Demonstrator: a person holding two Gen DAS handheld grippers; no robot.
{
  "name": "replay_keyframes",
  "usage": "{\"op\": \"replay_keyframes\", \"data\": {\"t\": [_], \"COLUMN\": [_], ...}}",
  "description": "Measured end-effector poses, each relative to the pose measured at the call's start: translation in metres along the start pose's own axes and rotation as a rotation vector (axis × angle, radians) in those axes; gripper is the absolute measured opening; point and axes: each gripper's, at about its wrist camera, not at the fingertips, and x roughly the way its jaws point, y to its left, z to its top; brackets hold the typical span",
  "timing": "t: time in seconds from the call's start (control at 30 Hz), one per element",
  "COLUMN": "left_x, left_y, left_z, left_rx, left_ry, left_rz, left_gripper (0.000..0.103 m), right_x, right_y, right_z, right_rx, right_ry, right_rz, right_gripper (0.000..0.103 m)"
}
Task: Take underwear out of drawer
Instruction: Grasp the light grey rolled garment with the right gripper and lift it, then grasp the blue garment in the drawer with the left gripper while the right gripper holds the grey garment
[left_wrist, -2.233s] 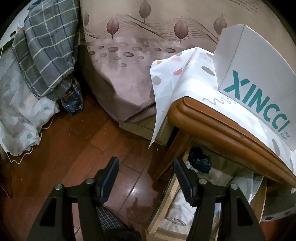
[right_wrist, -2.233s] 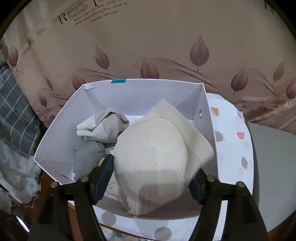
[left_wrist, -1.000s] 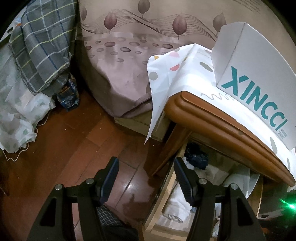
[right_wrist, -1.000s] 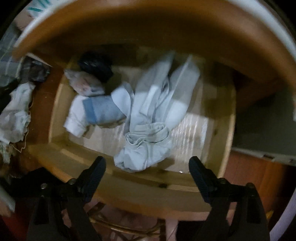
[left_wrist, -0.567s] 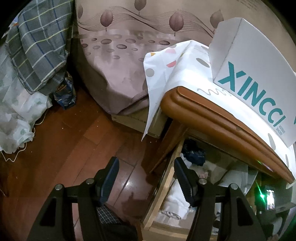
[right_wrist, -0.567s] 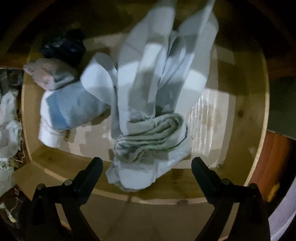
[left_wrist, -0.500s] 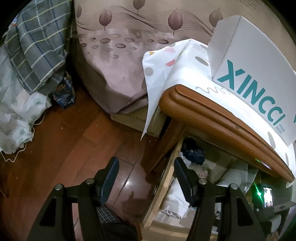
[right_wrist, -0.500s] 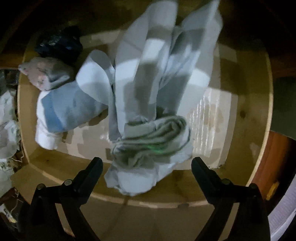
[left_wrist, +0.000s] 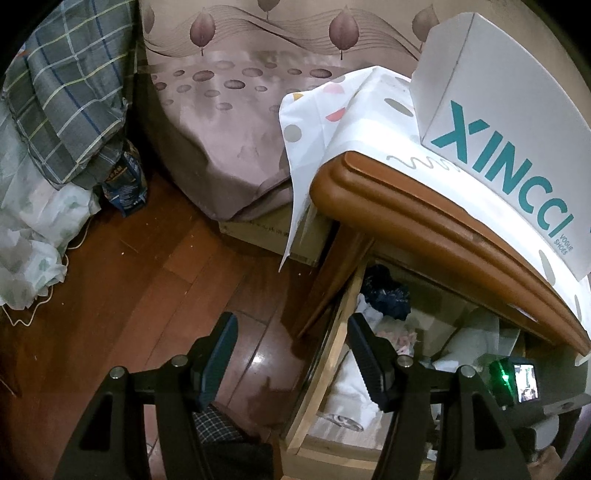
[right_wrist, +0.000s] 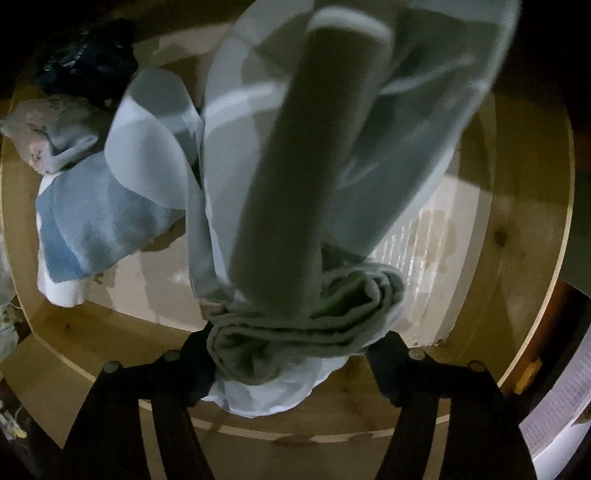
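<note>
In the right wrist view a pale grey-blue pair of underwear (right_wrist: 303, 206) lies bunched in the open wooden drawer (right_wrist: 517, 236). My right gripper (right_wrist: 295, 343) is down in the drawer, its jaws closing, and its fingers press on both sides of the garment's rolled waistband. The left wrist view shows my left gripper (left_wrist: 291, 325) open and holding nothing, above the floor beside the drawer's left side wall (left_wrist: 325, 373). The right gripper's body with a green light (left_wrist: 513, 380) shows at the lower right of that view.
More clothes lie at the drawer's left: a blue-and-white folded piece (right_wrist: 92, 221), a floral piece (right_wrist: 48, 140) and a dark blue one (right_wrist: 85, 62). The nightstand top (left_wrist: 424, 218) overhangs the drawer and carries a white shoe box (left_wrist: 509, 122). A bed (left_wrist: 229, 122) and plaid cloth (left_wrist: 62, 103) border the wood floor.
My right gripper has sunk into the drawer and its fingers have come together around the grey-blue underwear, which now fills the view. The left gripper has stayed put.
</note>
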Motion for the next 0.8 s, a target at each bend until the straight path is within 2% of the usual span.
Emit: {"op": "replay_keyframes", "data": {"t": [0.13, 0.37, 0.47, 0.6, 0.7, 0.8], "left_x": [0.003, 0.011, 0.017, 0.028, 0.031, 0.032], "left_y": [-0.004, -0.015, -0.026, -0.045, -0.057, -0.074], "left_z": [-0.001, -0.006, -0.011, -0.018, -0.024, -0.033], "left_rx": [0.013, 0.047, 0.084, 0.139, 0.189, 0.269], "left_ry": [0.010, 0.048, 0.079, 0.144, 0.155, 0.165], "left_rz": [0.002, -0.019, -0.064, -0.137, -0.152, -0.187], "left_gripper": [0.063, 0.063, 0.063, 0.063, 0.063, 0.063], "right_x": [-0.010, -0.043, -0.059, -0.086, -0.096, -0.116], "right_y": [-0.005, -0.018, -0.034, -0.054, -0.073, -0.093], "right_z": [-0.009, -0.038, -0.053, -0.085, -0.109, -0.114], "right_rx": [-0.008, -0.009, 0.002, -0.008, 0.010, 0.021], "right_ry": [-0.049, -0.198, -0.276, -0.445, -0.563, -0.663], "right_rz": [0.025, 0.067, 0.117, 0.114, 0.145, 0.157], "right_gripper": [0.054, 0.053, 0.053, 0.053, 0.053, 0.053]}}
